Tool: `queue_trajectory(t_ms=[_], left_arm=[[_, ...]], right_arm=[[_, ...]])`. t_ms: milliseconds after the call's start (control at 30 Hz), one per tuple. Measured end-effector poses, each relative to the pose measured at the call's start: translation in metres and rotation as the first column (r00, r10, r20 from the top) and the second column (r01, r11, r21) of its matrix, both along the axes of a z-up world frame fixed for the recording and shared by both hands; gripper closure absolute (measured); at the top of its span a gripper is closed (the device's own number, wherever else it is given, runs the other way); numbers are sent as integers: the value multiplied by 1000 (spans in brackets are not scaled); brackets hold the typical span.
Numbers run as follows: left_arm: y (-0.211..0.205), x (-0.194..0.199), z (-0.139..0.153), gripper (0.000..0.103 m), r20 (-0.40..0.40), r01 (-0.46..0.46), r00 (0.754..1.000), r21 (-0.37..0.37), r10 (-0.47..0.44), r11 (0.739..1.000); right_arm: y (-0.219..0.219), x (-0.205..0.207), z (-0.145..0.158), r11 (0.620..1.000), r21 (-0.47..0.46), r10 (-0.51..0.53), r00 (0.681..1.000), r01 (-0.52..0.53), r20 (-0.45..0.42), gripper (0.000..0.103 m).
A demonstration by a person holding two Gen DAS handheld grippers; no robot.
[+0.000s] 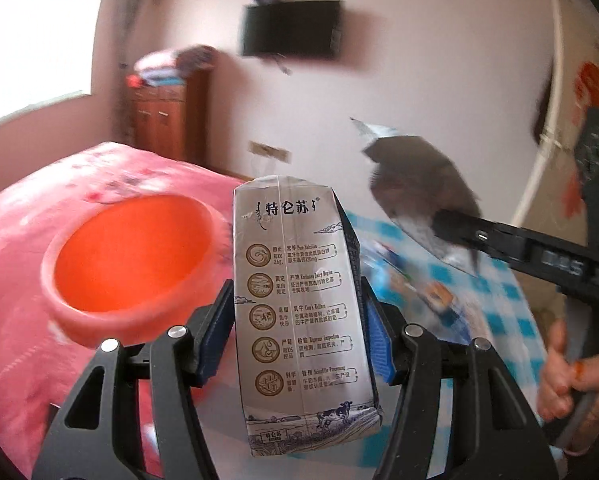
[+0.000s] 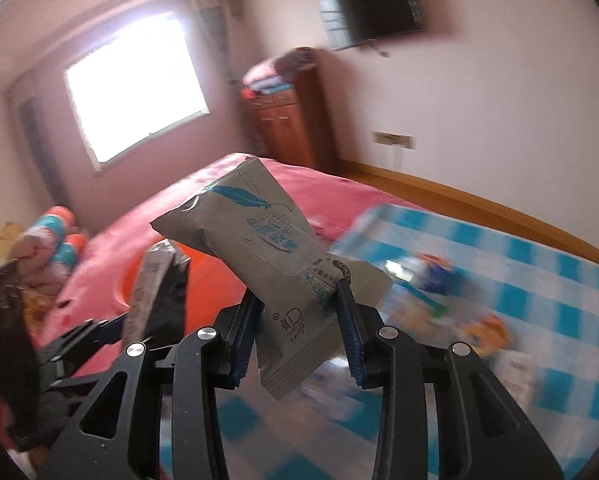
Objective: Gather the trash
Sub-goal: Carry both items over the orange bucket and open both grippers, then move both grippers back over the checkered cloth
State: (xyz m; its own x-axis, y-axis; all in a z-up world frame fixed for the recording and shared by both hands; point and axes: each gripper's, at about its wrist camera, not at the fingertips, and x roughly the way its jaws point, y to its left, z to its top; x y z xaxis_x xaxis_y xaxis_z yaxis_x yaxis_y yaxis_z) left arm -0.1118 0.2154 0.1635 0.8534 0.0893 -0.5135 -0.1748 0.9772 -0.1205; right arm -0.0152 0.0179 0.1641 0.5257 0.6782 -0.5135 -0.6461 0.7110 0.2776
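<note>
Pink bedding (image 1: pixel 59 216) covers the bed that fills the left of both views, with a blue-and-white checked cloth (image 2: pixel 519 272) spread to its right and a wooden cabinet (image 1: pixel 167 116) and a wall-mounted television (image 1: pixel 291 28) behind. An orange basin (image 1: pixel 131 252) sits on the bedding. The left gripper (image 1: pixel 299 304) has its blue-padded fingers (image 1: pixel 379 340) pressed against both sides of a grey milk carton (image 1: pixel 299 300), held upright just right of the basin and in front of it (the printed panel faces the camera). The right gripper (image 2: pixel 295 320) is clamped on the lower end of a grey wipes packet (image 2: pixel 259 232), which tilts up and to the left above the bed; in the left wrist view the same packet (image 1: pixel 419 184) hangs off that gripper to the right of the carton, apart from it. More packaging (image 2: pixel 439 280) lies blurred on the checked cloth. A bare hand (image 1: pixel 567 376) grips the right tool's handle.
</note>
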Motion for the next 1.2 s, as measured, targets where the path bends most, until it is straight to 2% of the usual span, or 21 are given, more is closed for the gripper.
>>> queue_trajectory(t_ms=[233, 467, 567, 667, 733, 767, 800, 867, 1000, 1200], left_arm=[[77, 5, 12, 43, 5, -194, 981, 50, 194, 980], [113, 18, -5, 43, -46, -265, 962, 65, 268, 962], [123, 23, -15, 43, -69, -284, 955, 50, 287, 957], [125, 27, -20, 42, -75, -297, 951, 44, 299, 954], [126, 32, -24, 36, -93, -297, 949, 51, 301, 953], [127, 32, -26, 30, -100, -296, 949, 53, 300, 954], [126, 32, -28, 28, -104, -301, 946, 60, 306, 952], [127, 30, -29, 22, -100, -308, 944, 78, 315, 948], [124, 23, -28, 14, -89, -320, 940, 113, 330, 941], [111, 14, -24, 13, -80, -309, 944, 133, 321, 942]], right_arm=[[88, 7, 11, 989, 37, 142, 989, -141, -50, 63], [149, 17, -4, 981, 45, 195, 973, -191, -125, 63], [159, 23, -15, 978, 63, 207, 963, -198, -173, 63], [164, 29, -23, 977, 70, 212, 958, -202, -195, 61], [162, 32, -26, 975, 93, 215, 953, -200, -212, 61], [160, 32, -27, 975, 107, 212, 953, -193, -216, 55], [156, 33, -26, 976, 116, 206, 955, -184, -215, 44], [147, 33, -25, 977, 140, 190, 961, -164, -202, 30], [120, 27, -21, 983, 152, 120, 983, -98, -140, 15], [75, 14, -29, 988, 151, 3, 998, 6, -63, 11]])
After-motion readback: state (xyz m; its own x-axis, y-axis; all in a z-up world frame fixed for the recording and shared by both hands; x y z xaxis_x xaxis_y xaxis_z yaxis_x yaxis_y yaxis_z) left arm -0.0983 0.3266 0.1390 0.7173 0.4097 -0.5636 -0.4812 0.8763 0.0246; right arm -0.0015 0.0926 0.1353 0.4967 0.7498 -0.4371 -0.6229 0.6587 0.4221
